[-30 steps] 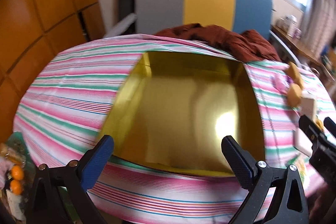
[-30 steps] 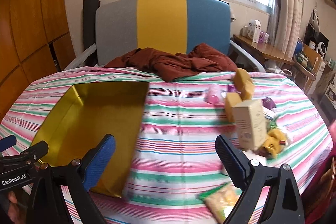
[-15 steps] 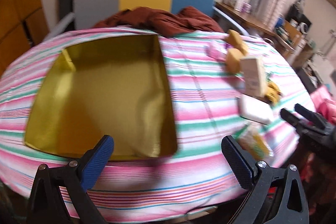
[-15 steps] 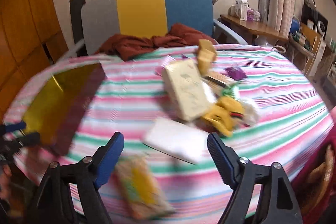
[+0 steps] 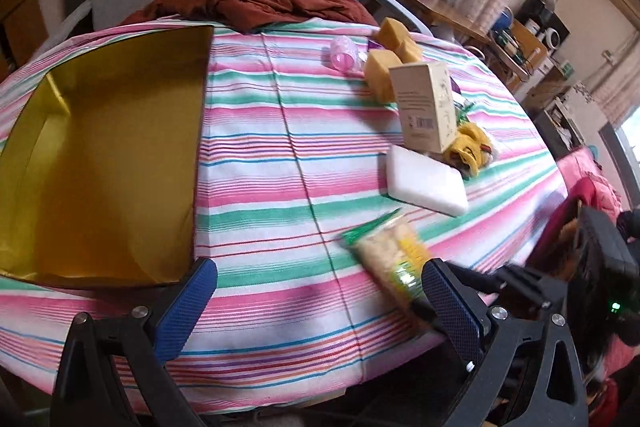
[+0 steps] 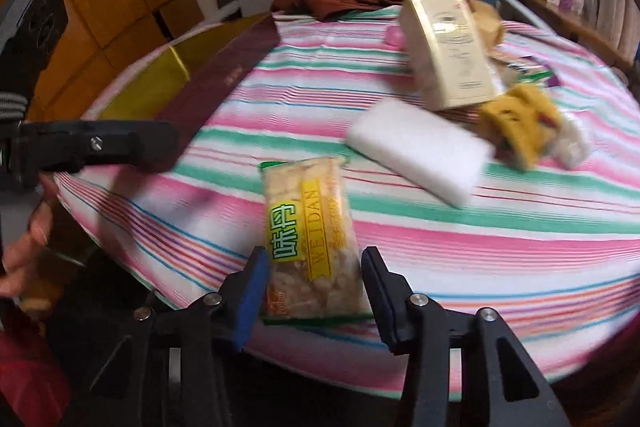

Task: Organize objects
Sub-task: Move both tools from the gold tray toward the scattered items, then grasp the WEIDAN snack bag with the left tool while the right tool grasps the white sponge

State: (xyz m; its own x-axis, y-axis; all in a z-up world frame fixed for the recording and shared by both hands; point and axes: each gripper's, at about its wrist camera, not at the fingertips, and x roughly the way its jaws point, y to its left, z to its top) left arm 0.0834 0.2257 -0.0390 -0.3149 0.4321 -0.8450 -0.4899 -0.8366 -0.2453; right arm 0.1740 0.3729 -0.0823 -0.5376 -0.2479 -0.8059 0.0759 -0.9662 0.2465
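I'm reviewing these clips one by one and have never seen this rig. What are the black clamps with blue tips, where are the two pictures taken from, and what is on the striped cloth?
There is no robot arm here: a person holds a two-finger gripper in each hand, each with a fisheye camera looking along its fingers. The left camera shows the left gripper open and holding nothing, above the striped tablecloth beside an open gold box. The right camera shows the right gripper with its fingers either side of a snack packet; whether they touch it is unclear. Also on the cloth: a white block, a cream carton, yellow sponges and a yellow toy.
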